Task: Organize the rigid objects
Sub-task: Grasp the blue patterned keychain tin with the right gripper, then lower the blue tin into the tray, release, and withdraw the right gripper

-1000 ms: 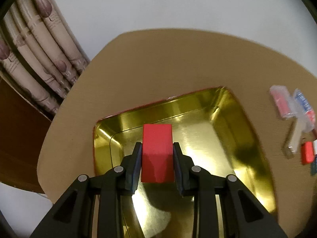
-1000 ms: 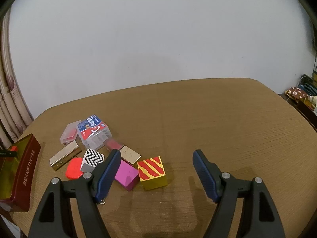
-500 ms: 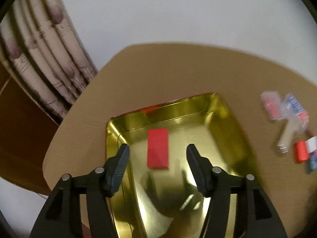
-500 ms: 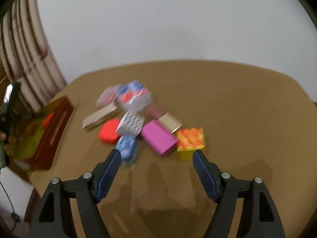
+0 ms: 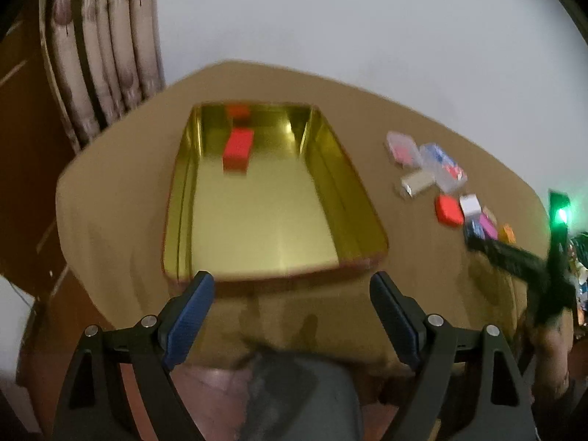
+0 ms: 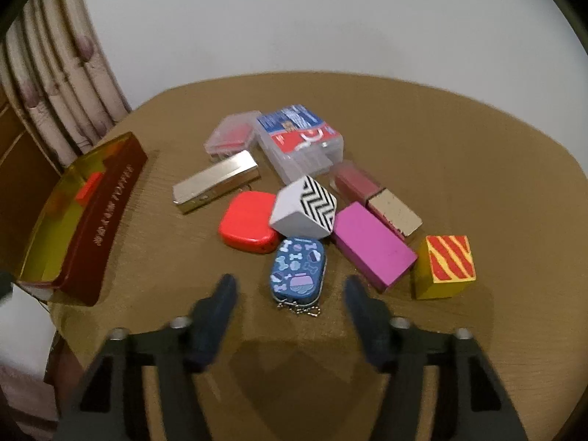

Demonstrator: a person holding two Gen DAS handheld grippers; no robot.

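Note:
A gold tin tray (image 5: 345,191) with dark red outer walls sits on the round brown table; it also shows in the right wrist view (image 6: 106,217). A red block (image 5: 238,149) lies in its far part. My left gripper (image 5: 292,286) is open and empty, pulled back over the tray's near edge. My right gripper (image 6: 288,288) is open and empty, just in front of a blue patterned tin (image 6: 298,272). Around it lie a red case (image 6: 248,226), a zigzag cube (image 6: 305,207), a magenta block (image 6: 373,246) and a yellow striped cube (image 6: 446,266).
Farther back lie a silver bar (image 6: 217,182), a clear box with a blue-red label (image 6: 301,143), a small clear case (image 6: 231,137) and a pink-and-gold tube (image 6: 378,198). Curtains (image 5: 106,55) hang left of the table. The table edge (image 5: 110,294) is near me.
My left gripper opened, left the red block in the tray and drew back and up. My right gripper swung left and closer to the pile, now facing the blue tin.

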